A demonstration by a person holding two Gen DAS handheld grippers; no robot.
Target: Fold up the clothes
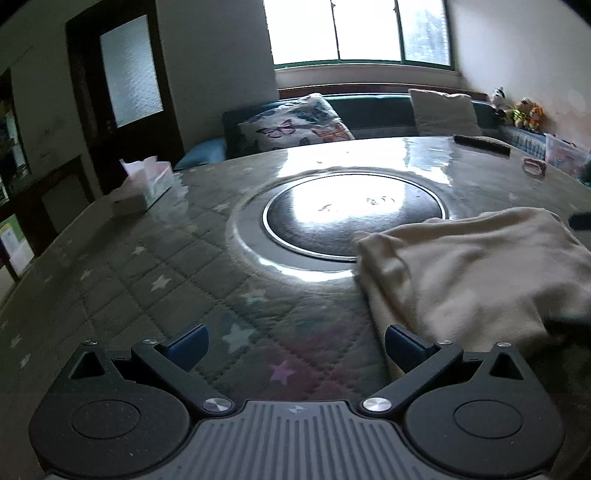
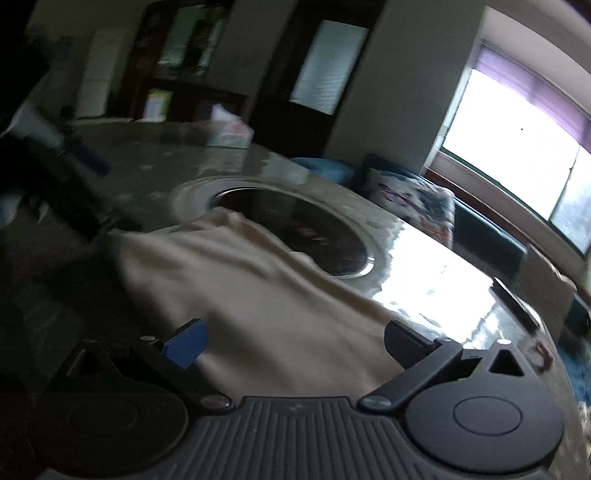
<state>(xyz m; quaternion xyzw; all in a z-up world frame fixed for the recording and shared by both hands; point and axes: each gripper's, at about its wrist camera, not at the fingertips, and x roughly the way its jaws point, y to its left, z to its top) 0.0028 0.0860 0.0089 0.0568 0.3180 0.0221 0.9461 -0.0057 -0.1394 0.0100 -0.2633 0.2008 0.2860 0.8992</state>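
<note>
My left gripper (image 1: 295, 345) hangs low over the table (image 1: 155, 280), its jaws spread wide with nothing between them; only the quilted, star-printed cover under a glossy sheet shows in the gap. The cream garment (image 1: 476, 269) lies rumpled on the table to the right of that gripper, its near edge running just beside the right blue fingertip (image 1: 400, 345), though I cannot tell whether they touch. Its far corner overlaps the rim of the round dark plate (image 1: 351, 214) set into the middle of the table. My right gripper (image 2: 295, 345) is also spread wide and grips nothing; in its blurred view the same garment (image 2: 236, 280) fills the space between the fingers and stretches away toward the plate (image 2: 295, 225), so I sit right above the cloth. The left gripper shows as a dark smear with a blue tip at the far left edge of that view. Farther off I see a tissue box (image 1: 147, 184) on the left part of the table, a butterfly cushion (image 1: 295, 123) on the sofa behind it, and a bright window (image 1: 358, 31).
</note>
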